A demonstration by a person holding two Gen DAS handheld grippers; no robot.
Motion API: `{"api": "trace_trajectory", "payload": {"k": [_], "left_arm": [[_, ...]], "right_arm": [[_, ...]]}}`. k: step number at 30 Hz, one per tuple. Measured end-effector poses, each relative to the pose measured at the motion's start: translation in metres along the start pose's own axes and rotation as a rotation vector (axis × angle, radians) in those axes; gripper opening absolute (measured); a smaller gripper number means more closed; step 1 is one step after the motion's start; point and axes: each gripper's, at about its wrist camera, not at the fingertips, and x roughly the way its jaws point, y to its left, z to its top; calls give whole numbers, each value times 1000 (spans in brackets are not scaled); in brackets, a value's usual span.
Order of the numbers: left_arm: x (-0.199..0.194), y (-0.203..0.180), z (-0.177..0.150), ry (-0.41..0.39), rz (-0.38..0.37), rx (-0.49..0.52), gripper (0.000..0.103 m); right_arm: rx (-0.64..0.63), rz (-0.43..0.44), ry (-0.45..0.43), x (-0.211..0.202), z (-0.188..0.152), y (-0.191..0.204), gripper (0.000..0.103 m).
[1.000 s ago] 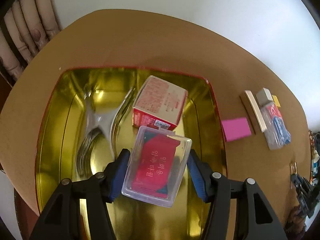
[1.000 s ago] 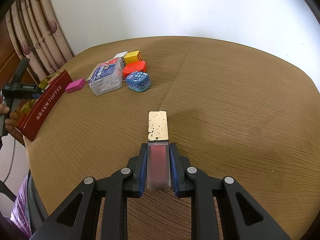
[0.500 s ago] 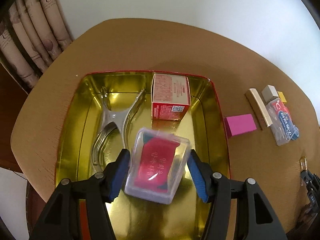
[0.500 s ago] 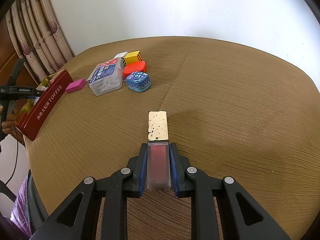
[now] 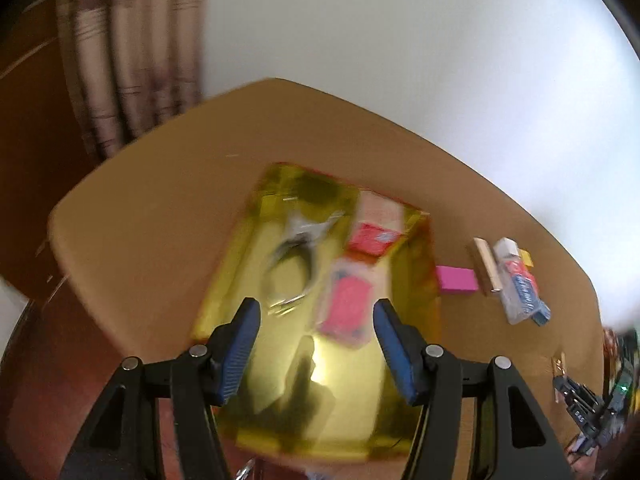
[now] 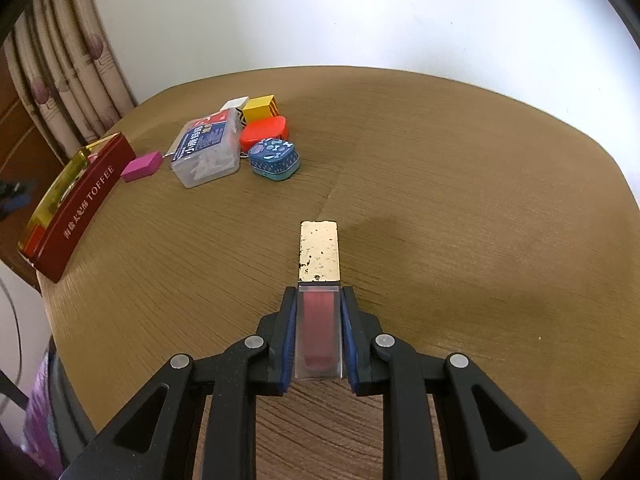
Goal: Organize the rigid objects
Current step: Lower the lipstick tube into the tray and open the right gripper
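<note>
Two wrist views. In the left view, motion-blurred, we see the left gripper [image 5: 316, 344] with its jaws spread wide and nothing between them; it hangs above the gold-lined toffee tin [image 5: 430, 280], in which lie a clear case with a red insert [image 5: 348, 308], a red-and-white carton [image 5: 374, 226] and a metal tool [image 5: 294, 250]. In the right view the right gripper [image 6: 318, 334] is closed on a clear lipstick tube with a gold cap [image 6: 319, 252] — its long axis runs straight forward along the fingers, cap outermost. The tin [image 6: 86, 200] lies far to the left of this gripper, at the table's edge, well apart. We judge that the coming move is a leftward carry of the tube to the tin. A pink block [image 6: 142, 166], a floss-pick box [image 6: 208, 148] and small tins [image 6: 274, 158] sit between.
</note>
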Motion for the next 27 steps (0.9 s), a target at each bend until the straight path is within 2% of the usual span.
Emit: {"api": "trace_trajectory", "payload": {"k": [4,8,14,19,22,24,27], "left_arm": [[-21,32,-23,-23,60,-65,60],[-34,54,-42,-41,96,-74,60],[-36,42,-50,-80,145,5,60],[-38,30,-51,-95,133,51,60],[-42,32,-51,-110,117,39,60],[-42,36,-50,-107,104,26,60],[-40,41,-48,-96,75,0,60]], "right_arm": [[38,53,5,-7,5,9,19],[34,143,-7,-23,20,43,19],[6,362,-19,-28,73,129,19],[14,516,46,7,109,207,19],[-25,494,90,37,118,251,19],[-17,494,124,57,120,268,19],[-34,449,141,77,122,286,19]]}}
